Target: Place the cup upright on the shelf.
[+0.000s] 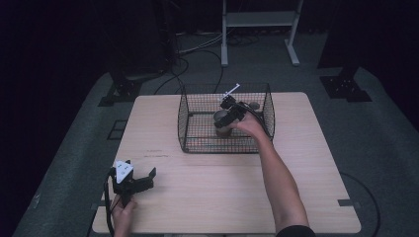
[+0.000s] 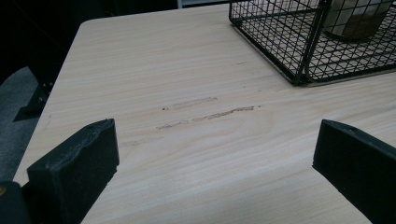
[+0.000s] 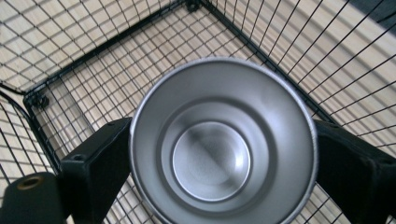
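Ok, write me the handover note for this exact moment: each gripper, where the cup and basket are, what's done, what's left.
Right gripper: jaws closed on the sides of the metal cup, holding it mouth-up inside the wire basket. The cup is empty. Whether it rests on the basket floor or hangs just above it cannot be told.
Left gripper: open, holding nothing, over the near left part of the wooden table, apart from the basket.
Done: cup gripped within the basket walls.
Left: probably either release it there or lift it out; the pictures don't settle which. A second roundish item sits at the basket's far right corner.
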A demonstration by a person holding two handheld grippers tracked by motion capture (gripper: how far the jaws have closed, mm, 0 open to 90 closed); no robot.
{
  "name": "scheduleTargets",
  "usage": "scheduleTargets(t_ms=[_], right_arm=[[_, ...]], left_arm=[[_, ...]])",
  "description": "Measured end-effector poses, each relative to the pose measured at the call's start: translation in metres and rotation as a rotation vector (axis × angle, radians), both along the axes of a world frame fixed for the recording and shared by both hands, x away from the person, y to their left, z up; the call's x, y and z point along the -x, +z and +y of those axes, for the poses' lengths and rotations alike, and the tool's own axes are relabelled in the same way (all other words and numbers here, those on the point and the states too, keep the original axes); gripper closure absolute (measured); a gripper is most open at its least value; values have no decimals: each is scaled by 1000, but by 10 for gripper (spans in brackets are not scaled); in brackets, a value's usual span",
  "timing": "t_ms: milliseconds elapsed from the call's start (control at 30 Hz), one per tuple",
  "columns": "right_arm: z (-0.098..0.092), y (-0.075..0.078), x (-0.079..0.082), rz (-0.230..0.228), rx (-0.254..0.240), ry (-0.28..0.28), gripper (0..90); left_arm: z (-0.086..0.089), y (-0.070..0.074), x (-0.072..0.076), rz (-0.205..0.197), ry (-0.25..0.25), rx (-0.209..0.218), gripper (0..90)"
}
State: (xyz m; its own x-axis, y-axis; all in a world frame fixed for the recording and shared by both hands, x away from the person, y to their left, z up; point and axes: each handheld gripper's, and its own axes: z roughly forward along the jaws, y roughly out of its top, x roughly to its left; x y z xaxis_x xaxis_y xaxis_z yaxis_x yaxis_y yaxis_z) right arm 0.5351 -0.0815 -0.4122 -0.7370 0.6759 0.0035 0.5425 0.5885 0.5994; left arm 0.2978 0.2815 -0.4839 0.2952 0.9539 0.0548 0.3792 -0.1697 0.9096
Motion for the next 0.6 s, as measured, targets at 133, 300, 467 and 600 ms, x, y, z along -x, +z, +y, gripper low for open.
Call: scheduleTargets(t_ms=[133,300,467,600], right_arm=[[1,6,2,-28,-17,-14,77],[-1,14,6,-48,-44,-29,60],[-6,24,9,-60,-99,-34,51],[-11,35,14,-74,-139,-44,47]], left_arm=[[1,0,-1,-3,5,12,0],[1,0,-1,-5,4,8,0],[1,0,-1,3,6,7,0],[0,0,-1,3,6,4,0]])
